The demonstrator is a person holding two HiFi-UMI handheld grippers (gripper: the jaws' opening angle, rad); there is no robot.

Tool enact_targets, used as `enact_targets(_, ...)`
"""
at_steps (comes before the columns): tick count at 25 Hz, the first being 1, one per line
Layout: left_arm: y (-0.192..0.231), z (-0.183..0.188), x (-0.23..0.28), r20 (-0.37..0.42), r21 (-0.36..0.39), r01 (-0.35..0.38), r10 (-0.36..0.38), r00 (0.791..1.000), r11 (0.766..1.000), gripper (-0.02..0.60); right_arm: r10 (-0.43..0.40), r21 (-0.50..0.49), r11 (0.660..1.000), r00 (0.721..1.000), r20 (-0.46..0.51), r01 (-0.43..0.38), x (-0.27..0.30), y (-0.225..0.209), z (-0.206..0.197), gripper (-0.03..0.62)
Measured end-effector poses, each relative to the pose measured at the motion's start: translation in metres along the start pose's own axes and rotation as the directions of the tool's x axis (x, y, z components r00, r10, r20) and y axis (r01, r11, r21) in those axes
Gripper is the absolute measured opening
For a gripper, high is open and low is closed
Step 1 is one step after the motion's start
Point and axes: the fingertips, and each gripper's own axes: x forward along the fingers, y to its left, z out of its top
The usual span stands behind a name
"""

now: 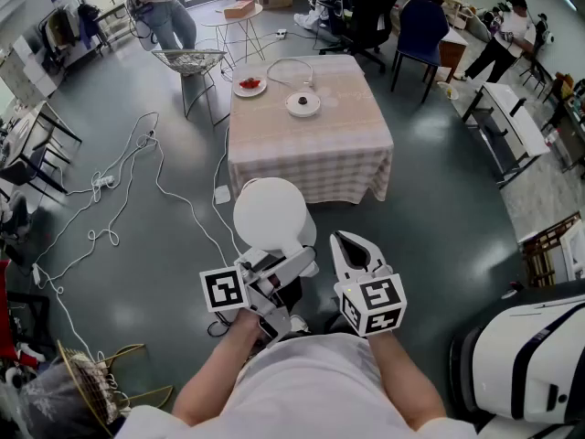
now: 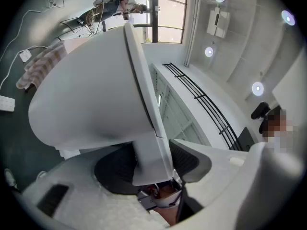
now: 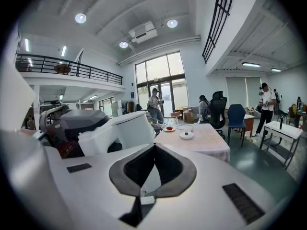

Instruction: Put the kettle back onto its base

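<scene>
Carrying step: the left claw (image 1: 291, 268) is clamped on the handle (image 2: 146, 159) of the white kettle (image 1: 270, 213), held above the floor (image 1: 439, 208). The right claw (image 1: 352, 248) is closed and empty. The base (image 1: 303, 104) sits on the counter (image 1: 311, 158) at twelve o'clock, well apart. Next: approach, then lower the kettle squarely.

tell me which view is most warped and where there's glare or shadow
Left gripper view: strongest fisheye, dark corners; the kettle fills the frame up close, shaded underneath. Right gripper view: the balcony railing bows, ceiling lights bloom, the window glows bright. Head view: even light, table sharp, pale sheen on the floor.
</scene>
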Motion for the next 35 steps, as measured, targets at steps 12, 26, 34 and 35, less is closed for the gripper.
enact_targets(12,0.005,0.002,-0.001,0.009,-0.019,0.008,-0.008,1.0,1.0,0.216,0.018,-0.001,1.0,1.0,-0.004,-0.018,0.005,0.002,-0.001,0.005)
enact_targets(26,0.022,0.04,0.027,0.023,-0.037,-0.012,0.013,1.0,0.999,0.216,0.025,-0.006,1.0,1.0,-0.014,-0.025,0.037,-0.031,0.01,0.005)
enact_targets(34,0.037,0.065,0.079,0.072,-0.043,-0.035,0.038,0.997,0.998,0.216,0.097,-0.001,0.995,0.995,-0.023,-0.097,0.073,-0.079,0.019,0.005)
enact_targets(35,0.039,0.069,0.086,0.079,-0.043,-0.034,0.037,0.996,0.998,0.216,0.106,-0.001,0.994,0.994,-0.025,-0.106,0.078,-0.086,0.02,0.005)
